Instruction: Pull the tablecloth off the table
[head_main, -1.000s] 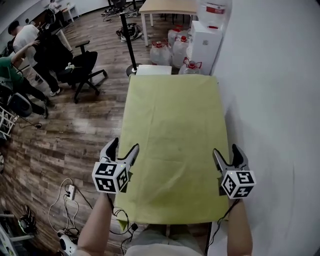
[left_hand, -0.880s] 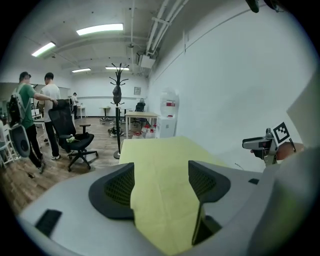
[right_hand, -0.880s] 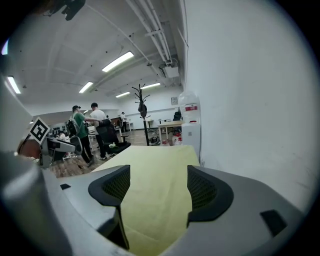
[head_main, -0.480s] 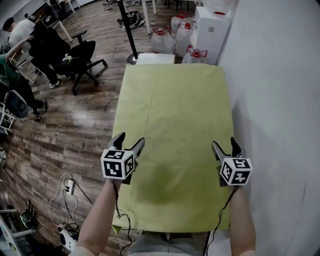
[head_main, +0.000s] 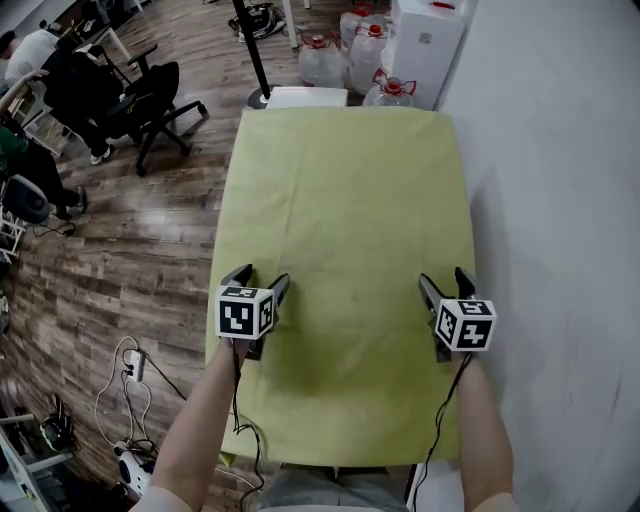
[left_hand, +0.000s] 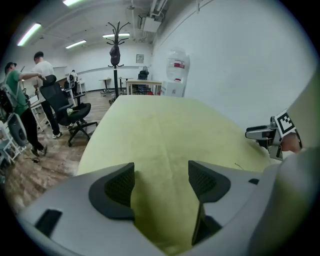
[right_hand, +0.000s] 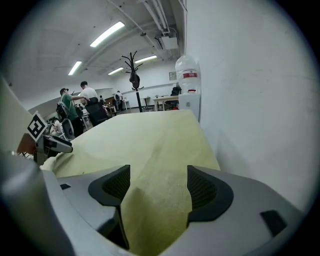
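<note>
A yellow-green tablecloth (head_main: 345, 200) covers the whole long table and hangs over its near edge. My left gripper (head_main: 262, 278) hovers over the cloth's near left part, jaws apart and open. My right gripper (head_main: 442, 278) is level with it over the near right part, also open. In the left gripper view the open gripper (left_hand: 161, 182) shows the tablecloth (left_hand: 160, 125) lying between and below its pads, with the right gripper (left_hand: 265, 134) off to the side. The right gripper view shows the same: an open gripper (right_hand: 154, 185) above the tablecloth (right_hand: 150, 135).
A white wall (head_main: 560, 200) runs close along the table's right side. A water dispenser (head_main: 425, 40) and water bottles (head_main: 350, 60) stand beyond the far end, with a coat stand pole (head_main: 255, 50). An office chair (head_main: 150, 95) and people are at far left. Cables (head_main: 140, 380) lie on the floor.
Both grippers have moved forward over the cloth. The left one came inward from the table's left edge onto the cloth. Both stay open.
</note>
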